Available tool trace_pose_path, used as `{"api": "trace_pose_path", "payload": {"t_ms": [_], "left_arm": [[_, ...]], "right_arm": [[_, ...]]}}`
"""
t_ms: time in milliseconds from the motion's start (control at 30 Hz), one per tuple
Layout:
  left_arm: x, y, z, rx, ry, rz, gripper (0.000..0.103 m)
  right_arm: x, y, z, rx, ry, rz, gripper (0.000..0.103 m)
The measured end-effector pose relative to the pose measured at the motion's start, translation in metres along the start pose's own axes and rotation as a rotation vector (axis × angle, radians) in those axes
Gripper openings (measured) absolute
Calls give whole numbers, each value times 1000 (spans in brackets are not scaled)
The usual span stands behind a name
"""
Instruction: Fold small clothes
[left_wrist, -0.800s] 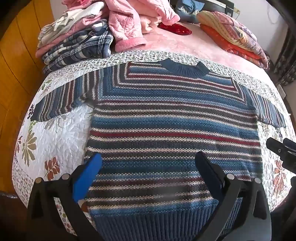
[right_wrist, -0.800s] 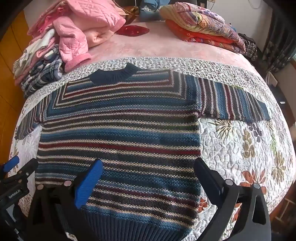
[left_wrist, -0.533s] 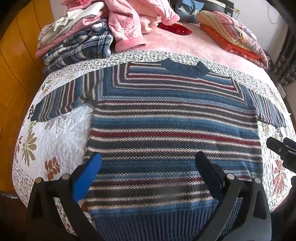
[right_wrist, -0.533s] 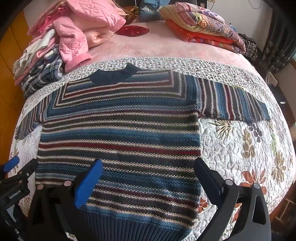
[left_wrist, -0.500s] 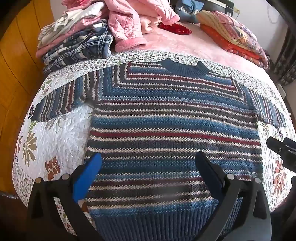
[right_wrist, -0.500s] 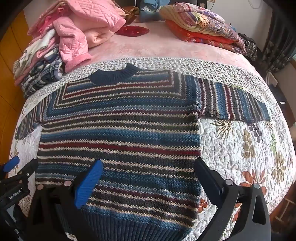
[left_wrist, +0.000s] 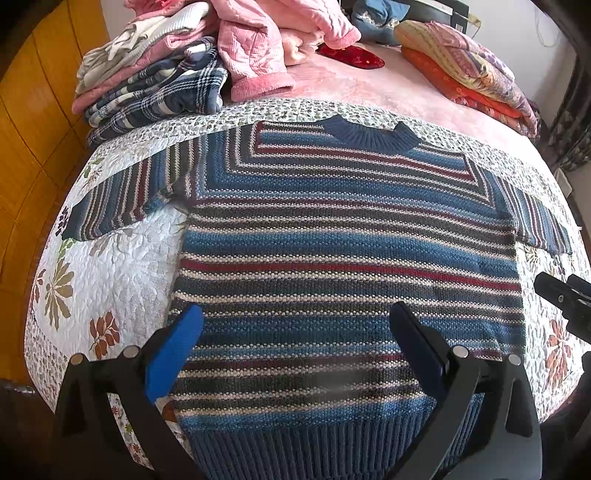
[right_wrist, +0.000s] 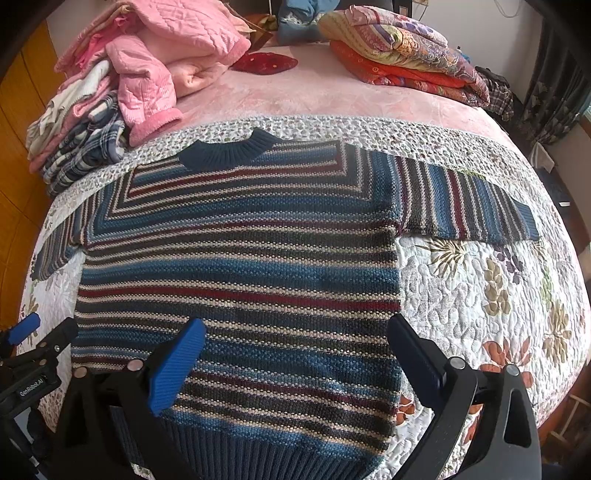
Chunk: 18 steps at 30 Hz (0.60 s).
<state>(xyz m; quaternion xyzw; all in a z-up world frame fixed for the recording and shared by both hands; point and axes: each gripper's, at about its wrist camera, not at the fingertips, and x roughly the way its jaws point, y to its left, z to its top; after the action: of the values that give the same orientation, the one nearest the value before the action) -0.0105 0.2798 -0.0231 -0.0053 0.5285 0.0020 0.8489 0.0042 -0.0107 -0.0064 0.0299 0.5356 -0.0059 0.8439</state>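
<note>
The striped sweater (left_wrist: 347, 258) lies flat, face up, sleeves spread on the floral quilt (left_wrist: 110, 266), ready for folding. Left gripper (left_wrist: 295, 332) and right gripper (right_wrist: 295, 336) hover over its hem, jaws spread wide, holding nothing.

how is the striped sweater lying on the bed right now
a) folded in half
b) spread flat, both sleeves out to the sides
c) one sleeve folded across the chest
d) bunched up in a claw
b: the striped sweater lies flat on the quilt with one sleeve stretched to one side and the other sleeve to the opposite side, while both claws, left claw and right claw, hover open above its hem.
</note>
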Motion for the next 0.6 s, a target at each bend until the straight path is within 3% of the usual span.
{"api": "trace_pose_path", "payload": {"t_ms": [600], "left_arm": [[-2, -1, 0, -2, 6, 2, 100]], "right_arm": [[-1, 1, 1, 3, -2, 2, 99]]}}
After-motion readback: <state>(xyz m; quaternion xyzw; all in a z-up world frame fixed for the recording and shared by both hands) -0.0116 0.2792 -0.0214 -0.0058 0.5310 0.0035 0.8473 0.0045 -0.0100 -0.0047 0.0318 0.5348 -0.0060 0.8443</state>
